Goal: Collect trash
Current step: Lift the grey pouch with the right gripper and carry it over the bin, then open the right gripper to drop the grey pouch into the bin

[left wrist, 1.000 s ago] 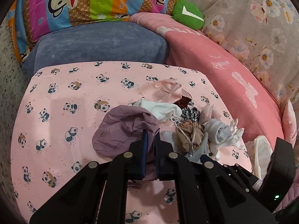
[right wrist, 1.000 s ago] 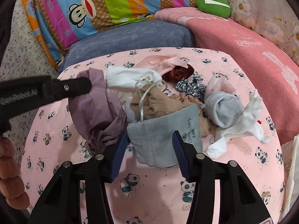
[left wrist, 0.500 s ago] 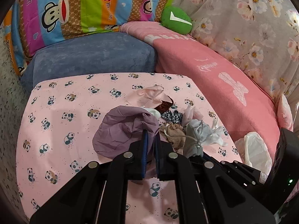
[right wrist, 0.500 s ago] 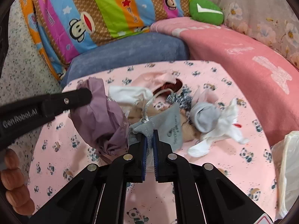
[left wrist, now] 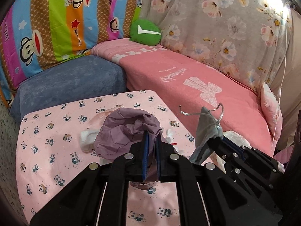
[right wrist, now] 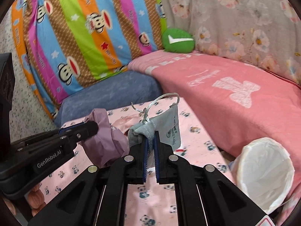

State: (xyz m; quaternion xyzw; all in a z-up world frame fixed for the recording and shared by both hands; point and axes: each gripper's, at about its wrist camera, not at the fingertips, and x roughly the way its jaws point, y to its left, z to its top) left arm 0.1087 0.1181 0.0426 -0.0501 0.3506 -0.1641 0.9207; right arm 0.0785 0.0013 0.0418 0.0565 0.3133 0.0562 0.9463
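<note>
One container is seen: a round bin [right wrist: 263, 177] lined with a white plastic bag, standing off the right edge of the panda-print table [right wrist: 191, 131], against the pink sofa cover [right wrist: 225, 86]. Nothing can be made out inside it, though its bottom is not fully shown. The right gripper [right wrist: 150, 145] is clamped on a grey drawstring pouch [right wrist: 169, 126], which is held up above the table. The left gripper [left wrist: 152, 141] is clenched on a crumpled purple cloth [left wrist: 120, 133], likewise lifted. Behind the cloth, a white item [left wrist: 85, 138] and a pale pink one [left wrist: 99, 117] are largely hidden on the table. In the left view the bin is mostly concealed by the right gripper.
</note>
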